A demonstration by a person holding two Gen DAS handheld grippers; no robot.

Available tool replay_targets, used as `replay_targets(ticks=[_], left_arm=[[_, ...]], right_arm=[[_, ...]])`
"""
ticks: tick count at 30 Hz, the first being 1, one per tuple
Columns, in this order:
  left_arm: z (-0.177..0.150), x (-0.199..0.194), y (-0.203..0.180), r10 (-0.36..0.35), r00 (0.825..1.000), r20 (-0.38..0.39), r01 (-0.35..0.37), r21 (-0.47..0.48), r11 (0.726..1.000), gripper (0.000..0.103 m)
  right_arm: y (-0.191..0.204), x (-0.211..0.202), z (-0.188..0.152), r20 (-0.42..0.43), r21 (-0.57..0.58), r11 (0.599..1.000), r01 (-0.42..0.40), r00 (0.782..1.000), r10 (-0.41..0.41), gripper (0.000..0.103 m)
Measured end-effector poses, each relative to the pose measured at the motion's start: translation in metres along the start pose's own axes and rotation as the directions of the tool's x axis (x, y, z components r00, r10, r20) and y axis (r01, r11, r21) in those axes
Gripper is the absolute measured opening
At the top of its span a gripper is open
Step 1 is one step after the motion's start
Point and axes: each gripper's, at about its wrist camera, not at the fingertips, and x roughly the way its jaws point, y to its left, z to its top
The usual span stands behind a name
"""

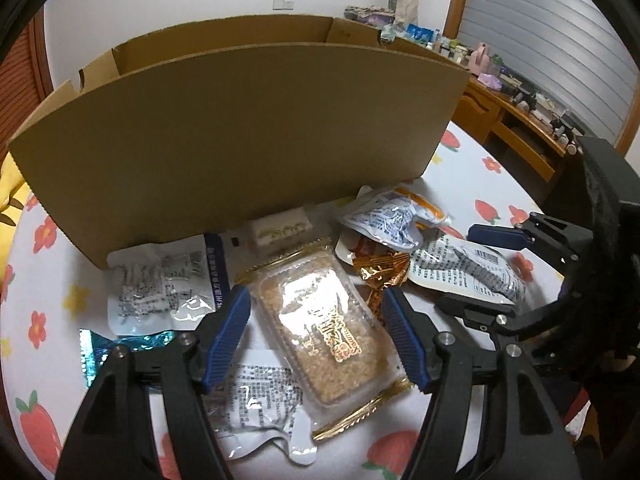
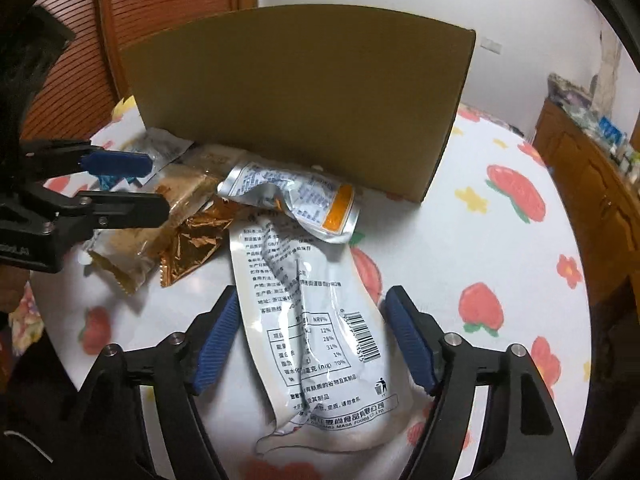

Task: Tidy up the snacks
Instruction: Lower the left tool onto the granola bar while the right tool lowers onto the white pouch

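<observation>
Left wrist view. Our left gripper (image 1: 316, 336) hangs with jaws apart, straddling the gold-edged grain bar (image 1: 324, 336); the blue pads stand either side of the pack and we see no pad pressing on it. The bar lies in a loose heap of snacks just in front of the cardboard box (image 1: 240, 132): a silver pouch (image 1: 160, 292) to its left, a copper foil wrapper (image 1: 380, 276) to its right, an orange-cornered pouch (image 1: 396, 216) nearer the box. We judge this the pick-up step, approach made, grasp not yet taken. Next move calls for closing squarely across the bar's width, then a lift clear of the box wall, which stands tall between heap and box interior.

Right wrist view. Our right gripper (image 2: 312, 340) also stands open, pads flanking the long white pouch (image 2: 316, 340) without clamping it. The pouch is slack and crinkly; we expect it to sag or slip unless gripped firmly.

Surface and room. Everything rests on a white tablecloth (image 2: 460, 240) printed with red fruit and small flowers, apparently soft. Behind stand white walls, a slatted wooden door (image 2: 80, 76) and a cluttered wooden desk (image 1: 520, 120) by a window blind (image 1: 560, 28).
</observation>
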Motion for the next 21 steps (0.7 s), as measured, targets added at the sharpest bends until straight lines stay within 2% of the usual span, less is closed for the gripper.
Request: replay_targets(ticks=[6, 8, 11, 16, 18, 20, 21], left_arm=[[0.003, 0.010, -0.002, 0.035, 0.999, -0.010, -0.035, -0.030, 0.999, 0.067], [0.004, 0.011, -0.003, 0.055, 0.998, -0.012, -0.056, -0.025, 0.998, 0.060], [0.004, 0.016, -0.005, 0.074, 0.997, -0.025, -0.074, -0.014, 0.997, 0.057], [0.002, 0.026, -0.006, 0.102, 0.993, -0.059, -0.102, 0.002, 0.995, 0.059], [0.001, 0.026, -0.007, 0.109, 0.993, -0.053, -0.108, 0.013, 0.994, 0.057], [-0.001, 0.023, -0.008, 0.097, 0.995, -0.038, -0.096, 0.017, 0.995, 0.046], [-0.001, 0.020, -0.008, 0.095, 0.995, -0.030, -0.095, 0.019, 0.995, 0.045]], right_arm=[[-0.003, -0.004, -0.007, 0.025, 0.008, 1.000, 0.000, 1.000, -0.001, 0.079], [-0.003, -0.005, -0.007, 0.026, 0.007, 1.000, -0.001, 1.000, 0.001, 0.079], [-0.002, -0.004, -0.007, 0.033, 0.011, 1.000, 0.003, 0.999, -0.004, 0.079], [-0.001, -0.003, -0.006, 0.037, 0.013, 1.000, 0.009, 0.999, -0.010, 0.080], [0.000, -0.002, -0.005, 0.037, 0.014, 1.000, 0.011, 0.999, -0.011, 0.080], [0.001, -0.002, -0.005, 0.038, 0.014, 1.000, 0.011, 0.999, -0.011, 0.080], [0.001, -0.002, -0.005, 0.038, 0.014, 1.000, 0.011, 0.999, -0.011, 0.080]])
